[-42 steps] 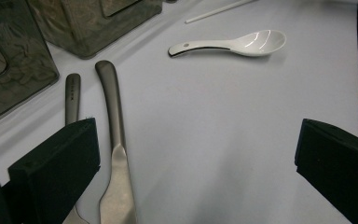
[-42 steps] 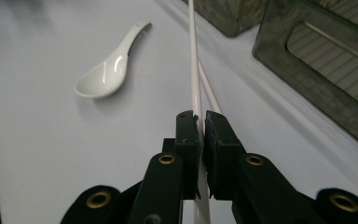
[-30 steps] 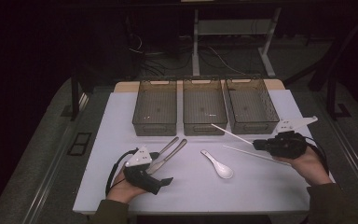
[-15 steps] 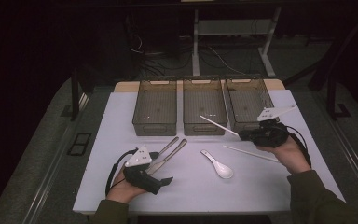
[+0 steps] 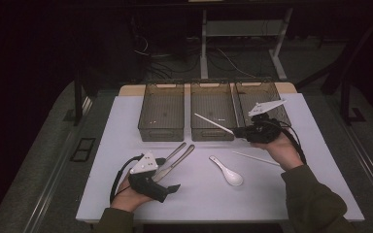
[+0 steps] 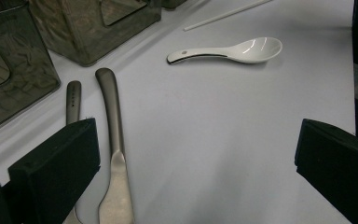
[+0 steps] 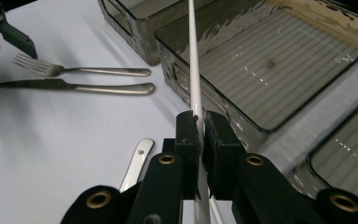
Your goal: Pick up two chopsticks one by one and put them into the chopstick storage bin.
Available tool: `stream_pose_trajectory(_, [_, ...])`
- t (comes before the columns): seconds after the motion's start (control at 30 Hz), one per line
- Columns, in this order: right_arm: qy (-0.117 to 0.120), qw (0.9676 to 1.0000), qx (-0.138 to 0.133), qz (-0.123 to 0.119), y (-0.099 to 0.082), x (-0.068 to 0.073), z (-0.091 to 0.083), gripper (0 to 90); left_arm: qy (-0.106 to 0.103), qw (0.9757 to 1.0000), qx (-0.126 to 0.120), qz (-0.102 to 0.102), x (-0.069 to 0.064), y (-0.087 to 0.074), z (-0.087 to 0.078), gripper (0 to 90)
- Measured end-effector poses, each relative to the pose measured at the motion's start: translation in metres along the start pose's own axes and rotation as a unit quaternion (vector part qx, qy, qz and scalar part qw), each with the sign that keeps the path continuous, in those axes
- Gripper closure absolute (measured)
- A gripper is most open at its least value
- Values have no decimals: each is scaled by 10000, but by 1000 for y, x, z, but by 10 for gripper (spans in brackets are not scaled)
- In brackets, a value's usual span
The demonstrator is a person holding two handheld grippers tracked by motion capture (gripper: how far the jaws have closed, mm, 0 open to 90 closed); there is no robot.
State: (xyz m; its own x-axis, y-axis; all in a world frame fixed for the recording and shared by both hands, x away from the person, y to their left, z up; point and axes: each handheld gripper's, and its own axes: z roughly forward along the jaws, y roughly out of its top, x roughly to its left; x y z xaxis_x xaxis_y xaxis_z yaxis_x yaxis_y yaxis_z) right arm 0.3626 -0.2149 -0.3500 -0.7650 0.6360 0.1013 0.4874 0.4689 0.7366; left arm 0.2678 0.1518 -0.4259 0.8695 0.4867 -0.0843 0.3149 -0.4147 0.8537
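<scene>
Since a second ago the right tool (image 5: 238,132) has carried its pinched white chopstick (image 5: 213,123) toward the middle bin (image 5: 212,118), whose floor lies just beyond its clamped jaws for dropping, while the left tool (image 6: 196,163) gapes empty beside the knife (image 6: 114,154).

Three bins (image 5: 212,116) stand behind; fork (image 5: 175,153) and knife (image 5: 175,164) lie left of the spoon (image 5: 227,172).

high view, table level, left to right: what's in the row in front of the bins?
left gripper → fork → knife → white spoon → loose white chopstick. The right gripper, above that row, holds the other white chopstick out over the middle bin.
</scene>
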Motion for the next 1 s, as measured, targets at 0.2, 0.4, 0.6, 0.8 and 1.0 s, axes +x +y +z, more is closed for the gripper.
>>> stream_pose_trajectory(0.2, [7,9999,83,62,16,5,14,843,-20,10000,0,4,0,0,1,0])
stream_pose_trajectory(0.4, [-68,9999,73,11,39,11,26,843,-47,10000,-28,17,0,1,0,0])
stream_pose_trajectory(0.6, [-109,9998,150,-10,60,18,44,843,-43,10000,-46,-13,1,2,-1,0])
stream_pose_trajectory(0.8, [-184,9995,256,-16,78,22,64,843,-36,10000,-29,14,0,2,0,0])
stream_pose_trajectory(1.0, [-247,9992,298,31,94,24,83,843,-46,10000,-24,56,1,2,0,0])
